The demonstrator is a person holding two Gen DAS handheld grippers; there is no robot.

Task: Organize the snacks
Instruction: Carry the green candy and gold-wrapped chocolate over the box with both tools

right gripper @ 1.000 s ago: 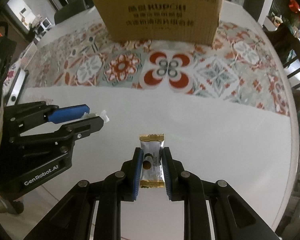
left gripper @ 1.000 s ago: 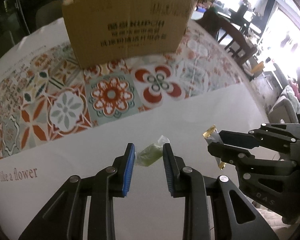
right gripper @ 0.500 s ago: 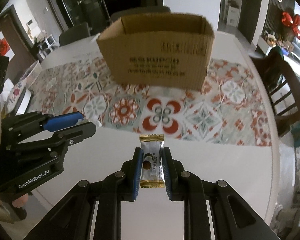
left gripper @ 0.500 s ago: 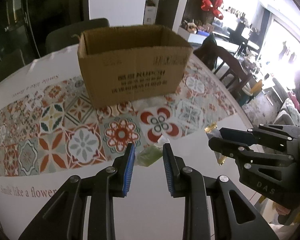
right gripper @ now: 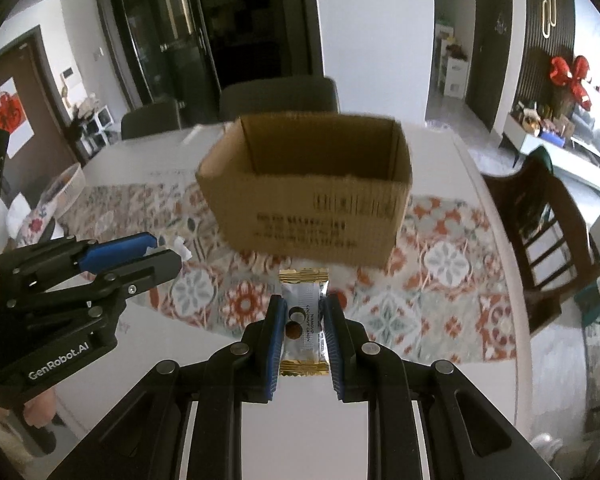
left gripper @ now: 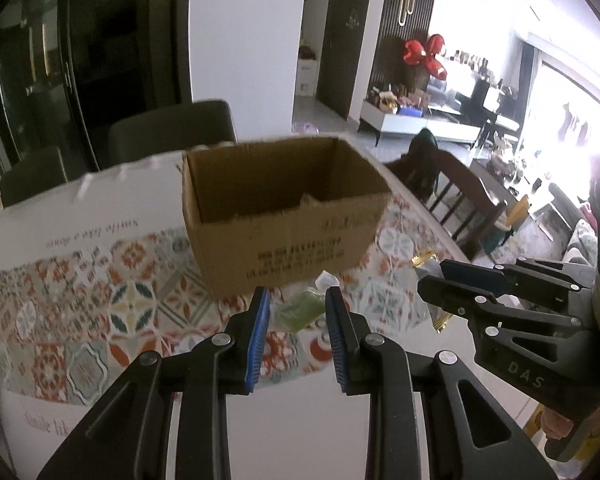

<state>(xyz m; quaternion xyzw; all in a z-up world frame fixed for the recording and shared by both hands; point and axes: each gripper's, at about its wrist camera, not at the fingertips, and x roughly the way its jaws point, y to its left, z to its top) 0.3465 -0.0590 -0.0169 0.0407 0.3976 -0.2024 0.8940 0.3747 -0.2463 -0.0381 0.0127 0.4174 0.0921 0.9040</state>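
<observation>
Left wrist view: a person is holding two handheld grippers short of an open cardboard box [left gripper: 284, 216] standing on a patterned table runner [left gripper: 100, 312]. The left gripper [left gripper: 296, 316] is pinching a green sweet in clear wrap [left gripper: 300, 312] between narrowed blue pads; the right gripper [right gripper: 302, 320] is clamping a silver packet with gold ends [right gripper: 304, 320] by its long sides, upright. Both snacks are hanging on the near side of the box, below its rim and clear of its printed front wall — neither is over the opening yet. To finish the carry well, each gripper is probably needing height enough to clear the near rim, then travel over the box's middle before the fingers part. The grippers are close beside each other, so entering one after the other looks safer.
</observation>
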